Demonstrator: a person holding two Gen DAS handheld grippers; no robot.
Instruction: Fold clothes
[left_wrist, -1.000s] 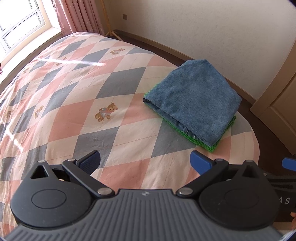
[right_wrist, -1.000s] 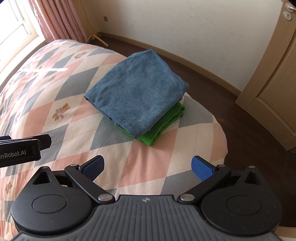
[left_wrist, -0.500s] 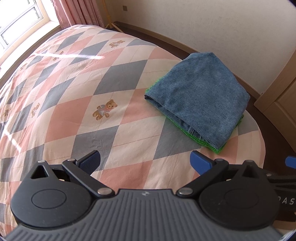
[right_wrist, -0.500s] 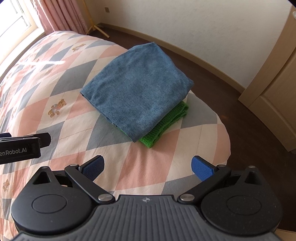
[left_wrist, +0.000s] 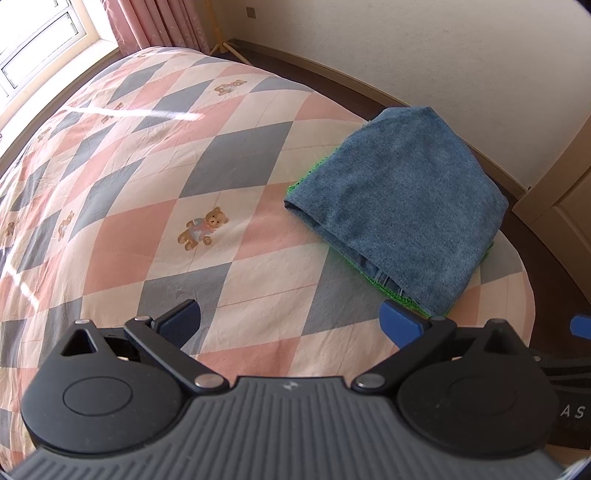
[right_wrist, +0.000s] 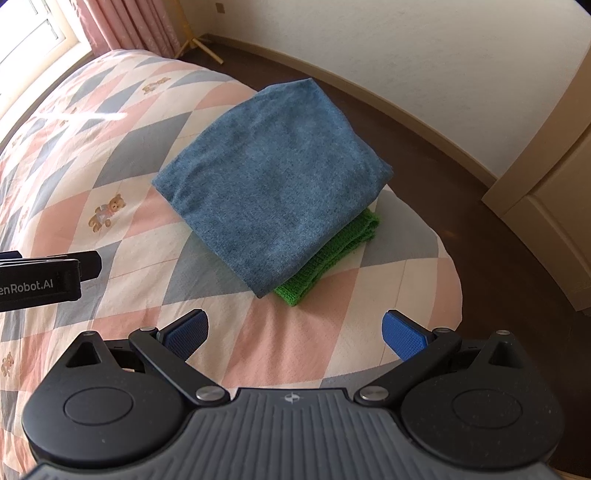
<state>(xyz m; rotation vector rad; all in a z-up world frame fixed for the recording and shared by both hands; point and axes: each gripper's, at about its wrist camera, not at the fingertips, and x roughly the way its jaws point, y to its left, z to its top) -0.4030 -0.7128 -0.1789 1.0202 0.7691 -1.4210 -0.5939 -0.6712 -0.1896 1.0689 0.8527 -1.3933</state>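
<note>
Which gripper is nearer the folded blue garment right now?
Right, though only slightly. The right gripper hovers open straight in front of the blue garment, facing its near corner. The left gripper, also open, sits further left, with the garment off to its right.

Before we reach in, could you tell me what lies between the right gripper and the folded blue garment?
Only bare quilt: in the right wrist view nothing lies between the open right gripper and the blue garment.
</note>
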